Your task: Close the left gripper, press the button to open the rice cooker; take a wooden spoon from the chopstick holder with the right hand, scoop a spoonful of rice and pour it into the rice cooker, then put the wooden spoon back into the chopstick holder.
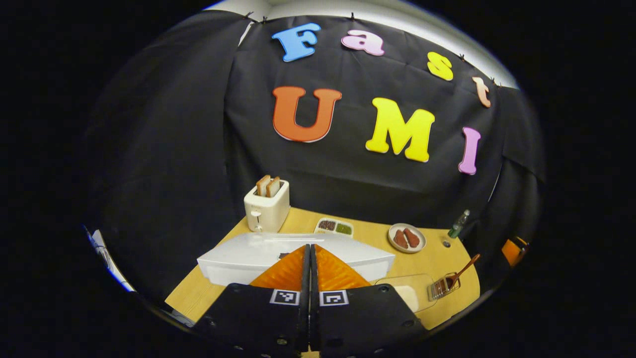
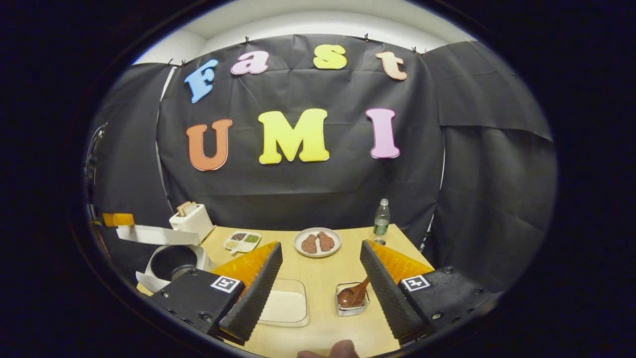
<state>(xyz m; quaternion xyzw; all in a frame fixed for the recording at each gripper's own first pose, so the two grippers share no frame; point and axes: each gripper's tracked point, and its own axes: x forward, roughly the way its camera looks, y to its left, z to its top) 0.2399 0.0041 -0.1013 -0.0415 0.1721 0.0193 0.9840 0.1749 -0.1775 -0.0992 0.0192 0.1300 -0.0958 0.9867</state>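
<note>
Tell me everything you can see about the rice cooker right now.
The rice cooker is white, standing at the table's left edge in the right gripper view, in front of the toaster. Its lid is already raised, showing a dark round inner pot. In the left gripper view the white lid spreads wide just beyond the shut left gripper; whether they touch is unclear.

A staged kitchen set inside a recording booth: black cloth walls pinned up around a pale wooden bench [image 2: 318, 271]. On it stand a white two-slot toaster [image 1: 267, 208] holding bread slices, a white rice cooker [image 2: 171, 262] with its lid raised, a round plate of brown food [image 2: 317, 242], a divided white seasoning tray [image 2: 242, 241] and a clear plastic bottle [image 2: 381, 218].
</note>
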